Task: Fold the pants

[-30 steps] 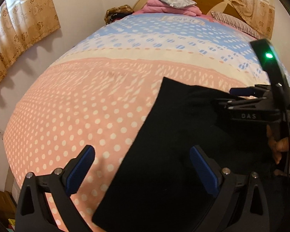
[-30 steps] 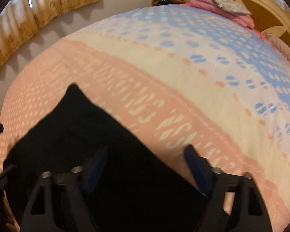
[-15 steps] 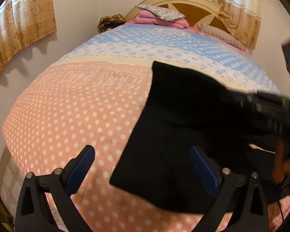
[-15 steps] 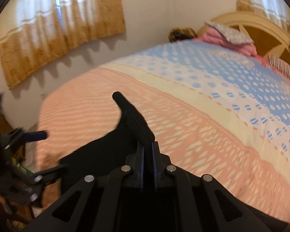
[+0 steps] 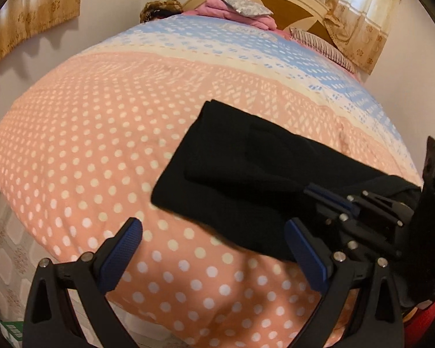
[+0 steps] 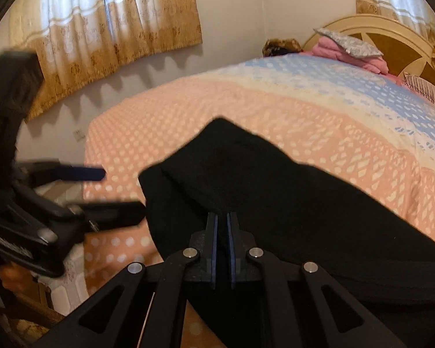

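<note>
Pants | R hand-held gripper clamped on fabric | on bed

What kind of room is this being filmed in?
Most likely a home bedroom: a bed with a dotted pink and blue bedspread, a curved wooden headboard with pillows against it, and curtains over the windows.
</note>
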`<action>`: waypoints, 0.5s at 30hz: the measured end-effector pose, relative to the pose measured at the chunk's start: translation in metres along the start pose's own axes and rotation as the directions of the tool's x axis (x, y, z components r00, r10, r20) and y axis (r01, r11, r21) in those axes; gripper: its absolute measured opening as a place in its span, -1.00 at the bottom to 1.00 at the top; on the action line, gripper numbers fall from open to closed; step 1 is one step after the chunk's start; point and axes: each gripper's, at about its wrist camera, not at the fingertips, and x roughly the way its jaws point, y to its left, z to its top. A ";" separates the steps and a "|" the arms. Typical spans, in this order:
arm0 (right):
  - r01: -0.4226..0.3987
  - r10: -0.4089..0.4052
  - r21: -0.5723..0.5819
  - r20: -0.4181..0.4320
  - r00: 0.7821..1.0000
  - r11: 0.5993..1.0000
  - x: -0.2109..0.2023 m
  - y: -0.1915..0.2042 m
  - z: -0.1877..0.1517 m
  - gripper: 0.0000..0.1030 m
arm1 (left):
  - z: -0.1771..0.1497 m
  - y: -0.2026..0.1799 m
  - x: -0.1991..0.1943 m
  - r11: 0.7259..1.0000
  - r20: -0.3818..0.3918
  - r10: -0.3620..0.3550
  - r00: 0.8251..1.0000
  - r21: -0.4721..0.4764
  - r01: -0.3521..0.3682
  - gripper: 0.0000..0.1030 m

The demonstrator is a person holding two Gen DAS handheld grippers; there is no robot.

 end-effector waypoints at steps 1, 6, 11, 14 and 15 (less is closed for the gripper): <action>-0.013 0.013 0.000 0.016 1.000 1.000 -0.005 -0.002 0.004 -0.90 | 0.002 -0.002 0.000 1.000 0.002 -0.025 1.000 -0.006 0.025 0.96; -0.043 0.043 0.011 0.034 0.999 0.999 -0.016 -0.005 0.015 -0.90 | 0.012 -0.013 0.005 0.994 -0.001 -0.108 0.994 -0.029 0.108 0.96; -0.065 0.055 0.151 0.069 0.996 0.986 -0.043 -0.025 0.000 -0.89 | 0.006 -0.012 0.016 0.995 -0.011 -0.079 0.997 -0.064 0.078 0.92; -0.003 -0.017 0.232 0.084 0.996 0.973 -0.055 -0.039 -0.018 -0.88 | 0.008 -0.005 0.023 0.982 -0.007 -0.106 0.994 -0.155 0.103 0.66; 0.004 -0.028 0.266 0.086 0.996 0.964 -0.057 -0.044 -0.023 -0.88 | 0.008 -0.004 0.026 0.975 -0.007 -0.129 0.992 -0.185 0.126 0.59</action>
